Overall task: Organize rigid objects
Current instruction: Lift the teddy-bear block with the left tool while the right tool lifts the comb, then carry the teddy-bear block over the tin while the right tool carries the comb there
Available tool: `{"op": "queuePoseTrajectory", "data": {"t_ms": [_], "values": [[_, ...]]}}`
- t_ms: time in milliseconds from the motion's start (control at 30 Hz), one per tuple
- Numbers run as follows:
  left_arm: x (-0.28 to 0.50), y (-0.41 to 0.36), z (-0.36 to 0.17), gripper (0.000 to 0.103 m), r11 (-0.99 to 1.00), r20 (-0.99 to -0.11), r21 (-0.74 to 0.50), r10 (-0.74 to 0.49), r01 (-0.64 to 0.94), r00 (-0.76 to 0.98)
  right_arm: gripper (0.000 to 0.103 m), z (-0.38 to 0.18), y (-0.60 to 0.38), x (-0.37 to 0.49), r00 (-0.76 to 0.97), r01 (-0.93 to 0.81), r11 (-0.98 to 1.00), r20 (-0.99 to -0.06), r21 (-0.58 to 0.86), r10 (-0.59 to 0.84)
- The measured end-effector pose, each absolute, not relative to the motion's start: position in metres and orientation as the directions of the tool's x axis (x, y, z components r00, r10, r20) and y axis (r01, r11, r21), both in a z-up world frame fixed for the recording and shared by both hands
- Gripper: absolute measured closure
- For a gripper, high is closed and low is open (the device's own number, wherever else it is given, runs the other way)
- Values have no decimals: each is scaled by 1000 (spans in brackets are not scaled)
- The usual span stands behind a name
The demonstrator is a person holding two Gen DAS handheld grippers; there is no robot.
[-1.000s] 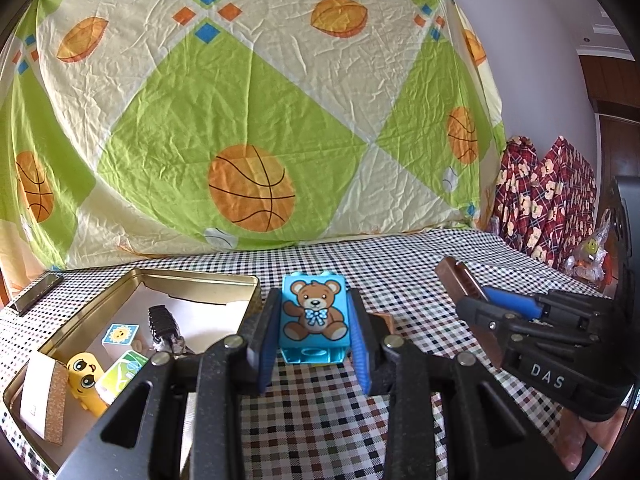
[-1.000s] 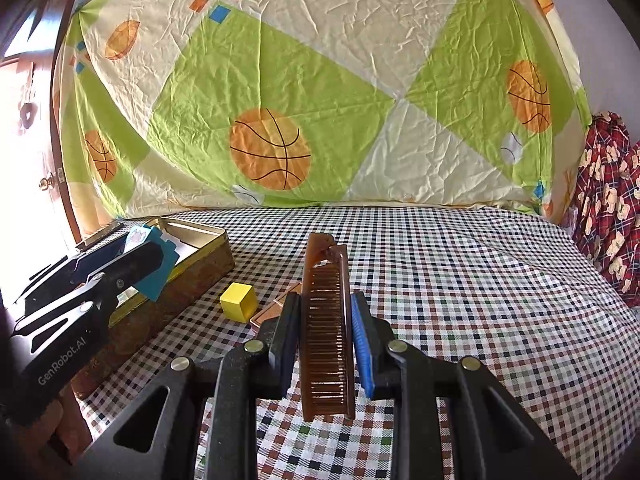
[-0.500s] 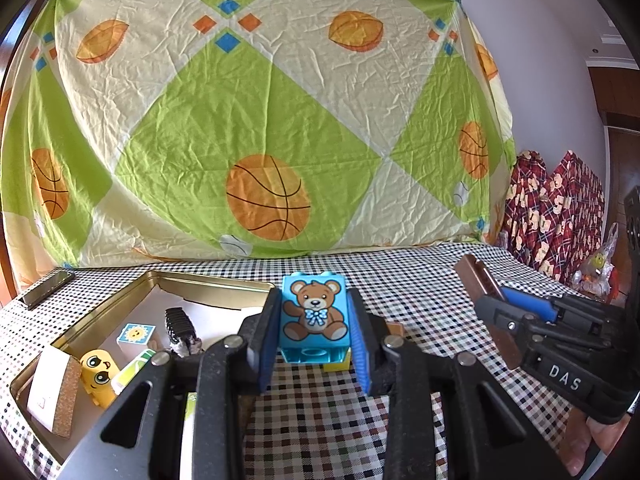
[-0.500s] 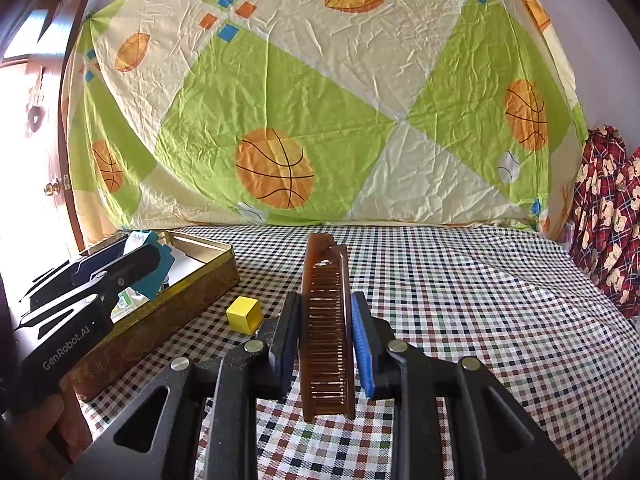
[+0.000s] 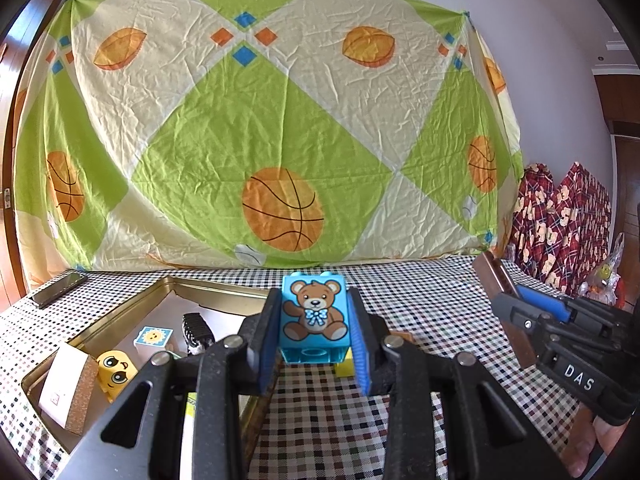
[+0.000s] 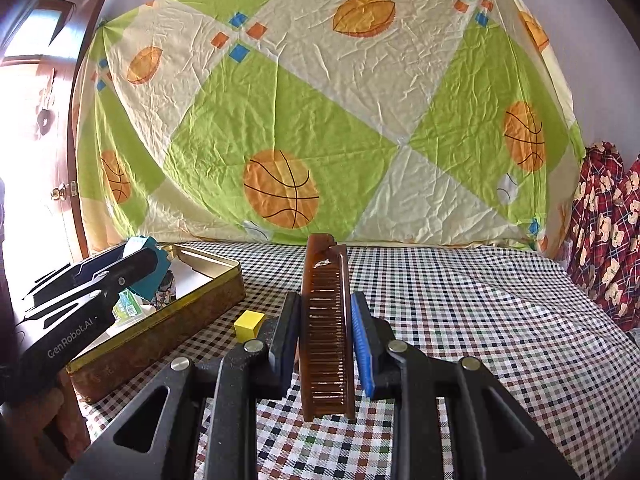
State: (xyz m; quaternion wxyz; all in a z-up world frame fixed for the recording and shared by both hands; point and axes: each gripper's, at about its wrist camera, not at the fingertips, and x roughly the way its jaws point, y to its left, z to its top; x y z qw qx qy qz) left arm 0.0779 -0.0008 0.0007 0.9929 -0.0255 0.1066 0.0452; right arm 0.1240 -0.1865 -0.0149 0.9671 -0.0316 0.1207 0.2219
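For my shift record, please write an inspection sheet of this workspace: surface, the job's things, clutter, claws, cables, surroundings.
Surface: checkered tablecloth, nothing spilled.
Job's things: blue teddy-bear block and brown comb, each held in a claw above the cloth; gold tin holds a yellow face toy, a sun tile, a cork-edged card and a dark ridged item, too small to name; yellow cube on the cloth beside the tin.
Clutter: dark flat device at the far left edge.
Claws: left claw shut on the block; right claw shut on the comb.
Cables: nothing seen.
Surroundings: basketball-print sheet behind; red plaid fabric at right.
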Motion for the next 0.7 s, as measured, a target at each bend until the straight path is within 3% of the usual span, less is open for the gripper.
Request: {"op": "queuePoseTrajectory", "data": {"t_ms": [700], "values": [[58,9,4,72,993,-174,-48,96,-106,980,75,-12,-171,108,860,-487,873,-188,-24,475]]}}
